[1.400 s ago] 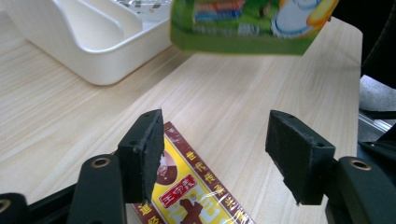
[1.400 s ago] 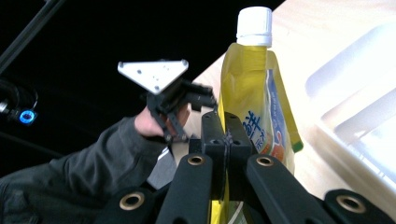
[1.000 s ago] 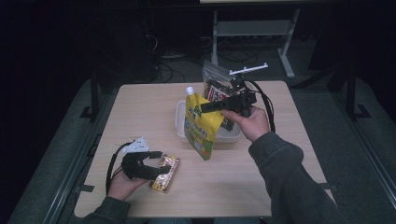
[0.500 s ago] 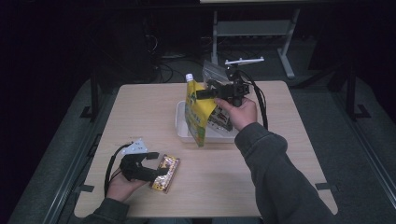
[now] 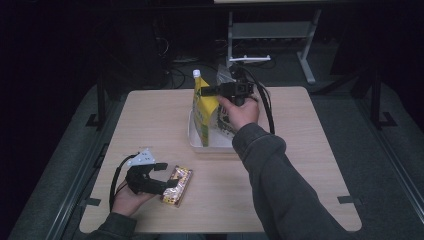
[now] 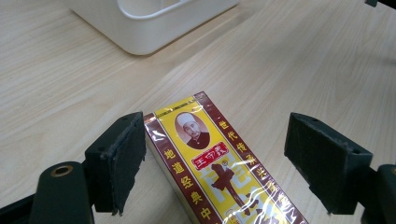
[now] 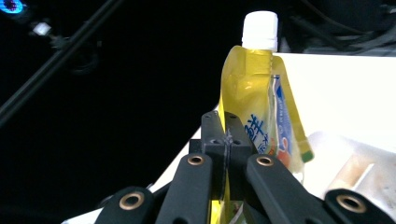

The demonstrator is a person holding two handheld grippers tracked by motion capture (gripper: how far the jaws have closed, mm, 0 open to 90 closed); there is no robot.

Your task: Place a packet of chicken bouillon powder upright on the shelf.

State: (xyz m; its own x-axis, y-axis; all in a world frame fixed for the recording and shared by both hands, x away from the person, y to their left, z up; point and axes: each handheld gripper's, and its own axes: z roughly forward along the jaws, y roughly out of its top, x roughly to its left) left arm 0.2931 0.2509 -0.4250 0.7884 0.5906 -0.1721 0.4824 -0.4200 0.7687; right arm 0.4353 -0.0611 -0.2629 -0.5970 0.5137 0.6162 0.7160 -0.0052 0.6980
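Fingers of right gripper (image 5: 209,90) clamped on yellow pouch (image 5: 202,112), upright in white bin (image 5: 196,139), counter's 12 o'clock; soft, floppy—grip near cap. Left gripper (image 5: 167,182) fingers apart, straddling box (image 6: 219,172).

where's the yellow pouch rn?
High view: the yellow pouch stands upright at the white bin's left end, mid-table, pinched near its top by the right claw.
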